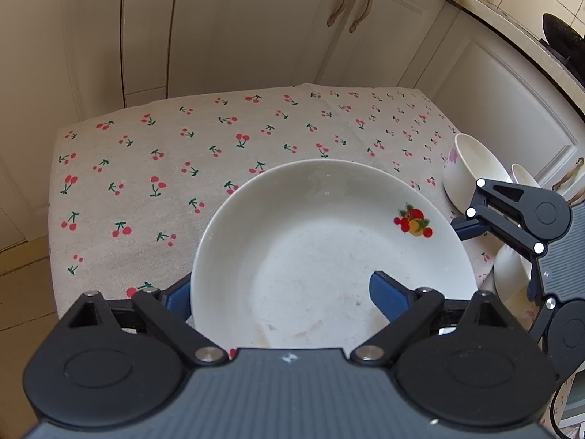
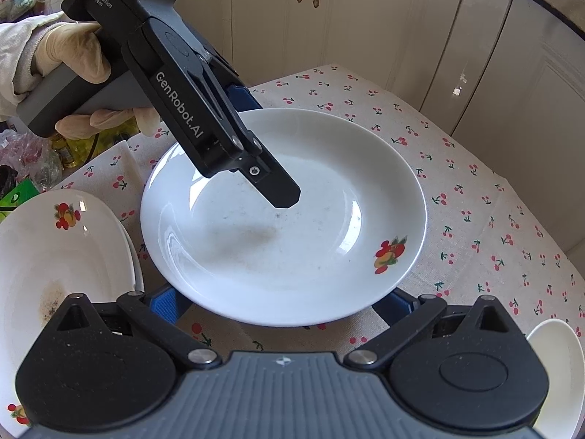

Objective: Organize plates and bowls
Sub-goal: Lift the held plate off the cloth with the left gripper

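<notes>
Centrally, left gripper (image 1: 283, 292) with jaws spread wide, straddling the rim of the white plate (image 1: 329, 237): one blue pad over the plate's well, the other outside the rim and partly hidden behind it; no pad seen pressing on the china. Likewise wide, jaws of the right gripper (image 2: 279, 303), both blue pads tucked under the near edge of the same plate, tips hidden by the rim, nothing clamped between them. Plate lying between the two grippers over the cherry-print tablecloth (image 1: 146, 168), fruit motif (image 2: 389, 254) on its inner slope, faint brown smear across the well. Left gripper, in the right wrist view, slanting down from the upper left, held by a gloved left hand (image 2: 80, 58) with a pale sleeve behind. Just beside the plate, at the left of the right wrist view, a second plate (image 2: 55, 256) with the same fruit motif and a dark stain, another rim showing beneath it. Farther out, in the left wrist view, white bowls (image 1: 471, 168) near the right edge of the table, behind the right gripper. Beyond the table, cream cabinet doors (image 1: 237, 18) with curved handles.
</notes>
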A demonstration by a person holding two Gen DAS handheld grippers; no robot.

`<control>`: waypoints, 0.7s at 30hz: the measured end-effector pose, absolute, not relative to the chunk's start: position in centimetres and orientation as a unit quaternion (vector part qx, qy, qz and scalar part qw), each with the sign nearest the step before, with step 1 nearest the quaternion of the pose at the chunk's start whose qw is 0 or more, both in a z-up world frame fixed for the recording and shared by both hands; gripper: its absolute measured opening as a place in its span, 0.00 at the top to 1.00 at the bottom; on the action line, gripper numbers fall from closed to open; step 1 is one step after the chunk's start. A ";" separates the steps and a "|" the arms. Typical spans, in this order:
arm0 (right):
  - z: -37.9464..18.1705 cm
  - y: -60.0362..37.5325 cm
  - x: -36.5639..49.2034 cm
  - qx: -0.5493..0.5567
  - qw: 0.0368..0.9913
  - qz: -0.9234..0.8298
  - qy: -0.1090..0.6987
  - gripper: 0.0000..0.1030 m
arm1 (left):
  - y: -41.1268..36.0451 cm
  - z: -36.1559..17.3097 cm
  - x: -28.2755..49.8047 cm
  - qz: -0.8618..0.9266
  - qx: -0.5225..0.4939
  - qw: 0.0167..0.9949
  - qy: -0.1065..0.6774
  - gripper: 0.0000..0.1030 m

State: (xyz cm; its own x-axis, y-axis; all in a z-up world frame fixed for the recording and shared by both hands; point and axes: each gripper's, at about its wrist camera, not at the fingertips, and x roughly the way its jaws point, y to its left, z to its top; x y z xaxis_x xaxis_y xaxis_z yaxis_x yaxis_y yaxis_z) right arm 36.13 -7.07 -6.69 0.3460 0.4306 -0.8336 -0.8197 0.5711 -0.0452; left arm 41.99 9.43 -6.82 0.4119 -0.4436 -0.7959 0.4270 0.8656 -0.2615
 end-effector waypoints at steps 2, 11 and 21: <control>-6.5 -7.1 36.2 -0.233 0.789 0.397 0.406 0.00 | 9.4 -6.8 41.9 -0.259 -0.008 0.841 0.475 0.08; -6.1 -7.0 35.7 -0.239 0.793 0.395 0.397 0.00 | 9.4 -6.6 41.7 -0.254 -0.009 0.843 0.475 0.08; -5.5 -7.1 35.3 -0.241 0.796 0.396 0.389 0.00 | 9.1 -5.6 41.1 -0.250 -0.002 0.849 0.466 0.08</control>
